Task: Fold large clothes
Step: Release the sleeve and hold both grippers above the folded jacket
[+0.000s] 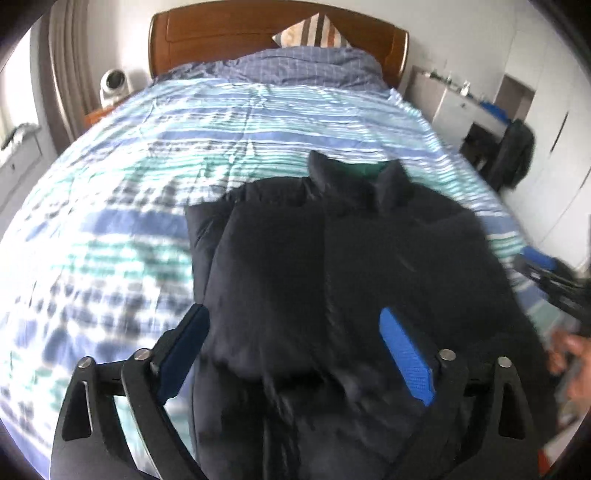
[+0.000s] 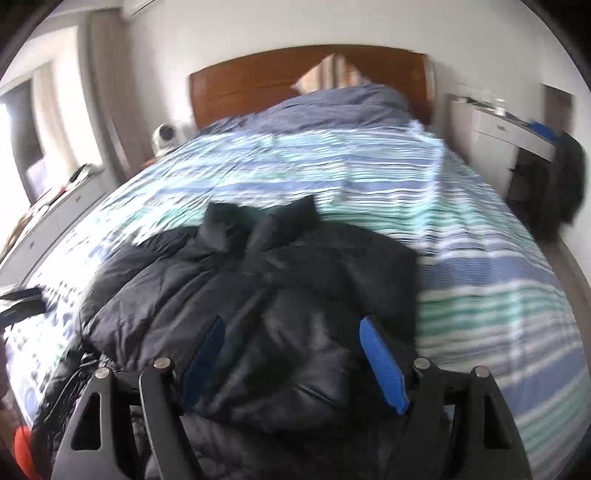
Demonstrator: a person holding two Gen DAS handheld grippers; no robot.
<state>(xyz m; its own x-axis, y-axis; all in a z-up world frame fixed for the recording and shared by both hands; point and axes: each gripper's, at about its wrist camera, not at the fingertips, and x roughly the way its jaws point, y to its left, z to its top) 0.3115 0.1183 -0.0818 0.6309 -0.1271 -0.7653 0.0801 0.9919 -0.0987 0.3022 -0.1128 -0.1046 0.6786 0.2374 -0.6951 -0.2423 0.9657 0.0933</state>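
Left gripper (image 1: 293,339), at the bottom of its view, hovers with blue pads spread apart, empty, above a black puffy jacket (image 1: 332,258) lying centre-right on a striped bedsheet (image 1: 147,155). Right gripper (image 2: 291,347), low in its blurred view, is likewise spread and empty above the jacket (image 2: 258,273), which lies lower centre.

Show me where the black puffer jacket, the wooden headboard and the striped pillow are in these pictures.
black puffer jacket (image 2: 280,280): right wrist view, on the quilted front below the collar.
wooden headboard (image 1: 221,33): left wrist view, on the panel left of the pillow.
striped pillow (image 1: 314,31): left wrist view, on its brown-and-white striped face.
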